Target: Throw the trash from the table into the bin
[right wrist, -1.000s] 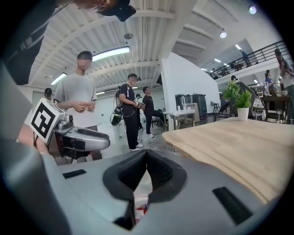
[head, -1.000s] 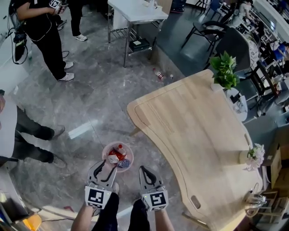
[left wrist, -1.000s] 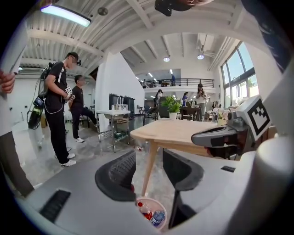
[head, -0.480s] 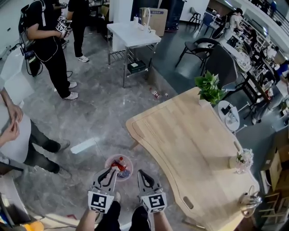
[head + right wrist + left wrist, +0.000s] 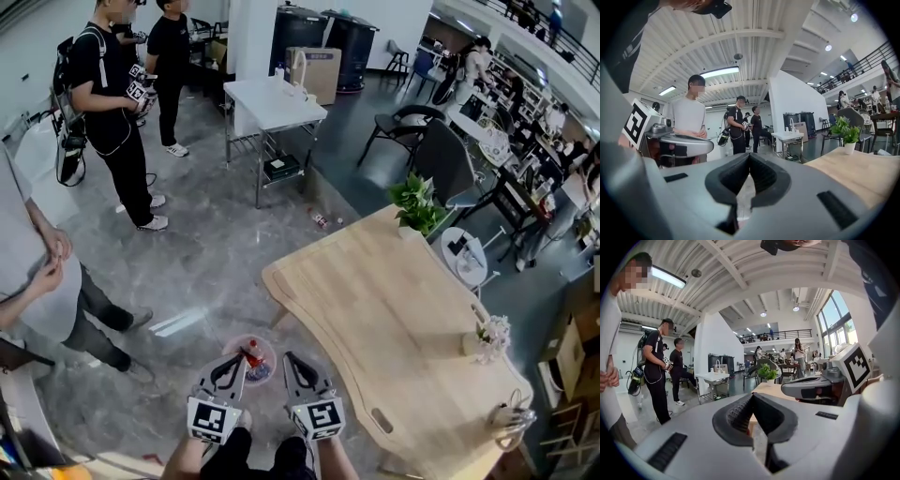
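Trash [image 5: 251, 356] sits in the small bin [image 5: 267, 346] on the floor, near left of the wooden bench [image 5: 394, 309]. Left gripper [image 5: 235, 363] has just clenched on nothing. Right gripper [image 5: 291, 361] is clenched and empty. Both are higher above the bin than a second ago. The bench top shows no litter, so the drop looks finished.

The left gripper [image 5: 238, 361] partly covers the bin [image 5: 272, 356]; its trash [image 5: 251, 355] (something red on top) is too small to identify. A bystander [image 5: 28, 281] is cropped at left.
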The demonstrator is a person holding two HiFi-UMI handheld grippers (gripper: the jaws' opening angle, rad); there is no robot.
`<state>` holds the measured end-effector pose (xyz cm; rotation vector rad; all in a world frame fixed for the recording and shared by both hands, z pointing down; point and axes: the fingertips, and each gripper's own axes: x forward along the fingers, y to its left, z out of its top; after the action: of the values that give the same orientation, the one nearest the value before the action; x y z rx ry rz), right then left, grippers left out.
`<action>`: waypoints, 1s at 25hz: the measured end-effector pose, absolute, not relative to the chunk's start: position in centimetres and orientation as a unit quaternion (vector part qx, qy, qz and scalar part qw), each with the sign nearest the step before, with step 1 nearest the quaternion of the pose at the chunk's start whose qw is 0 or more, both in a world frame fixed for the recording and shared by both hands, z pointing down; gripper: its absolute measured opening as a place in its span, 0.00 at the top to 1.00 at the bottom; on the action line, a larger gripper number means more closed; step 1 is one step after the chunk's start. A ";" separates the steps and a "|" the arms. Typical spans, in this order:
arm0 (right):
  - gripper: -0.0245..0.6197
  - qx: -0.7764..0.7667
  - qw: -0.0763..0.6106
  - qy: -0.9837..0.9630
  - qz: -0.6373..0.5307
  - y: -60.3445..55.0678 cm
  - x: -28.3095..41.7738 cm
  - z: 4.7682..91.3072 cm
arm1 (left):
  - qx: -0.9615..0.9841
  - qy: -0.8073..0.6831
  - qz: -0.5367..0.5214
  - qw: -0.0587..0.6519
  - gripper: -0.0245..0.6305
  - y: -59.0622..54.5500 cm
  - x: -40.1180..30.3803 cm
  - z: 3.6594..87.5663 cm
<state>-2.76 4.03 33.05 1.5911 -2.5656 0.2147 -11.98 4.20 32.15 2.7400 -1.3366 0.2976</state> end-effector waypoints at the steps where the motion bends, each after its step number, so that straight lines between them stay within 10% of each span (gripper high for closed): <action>1: 0.95 0.525 0.056 -0.847 0.070 4.2 -2.7 32.6 | 0.894 -0.436 0.095 0.037 0.95 4.3 -11.9 31.6; 25: 0.95 0.532 0.051 -0.842 0.071 4.1 -1.3 30.6 | 0.899 -0.427 0.093 0.024 0.95 3.7 -10.9 29.9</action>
<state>-1.28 4.11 30.61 1.6196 -2.5634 0.2163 -10.94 3.65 29.90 2.7826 -1.3218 0.2878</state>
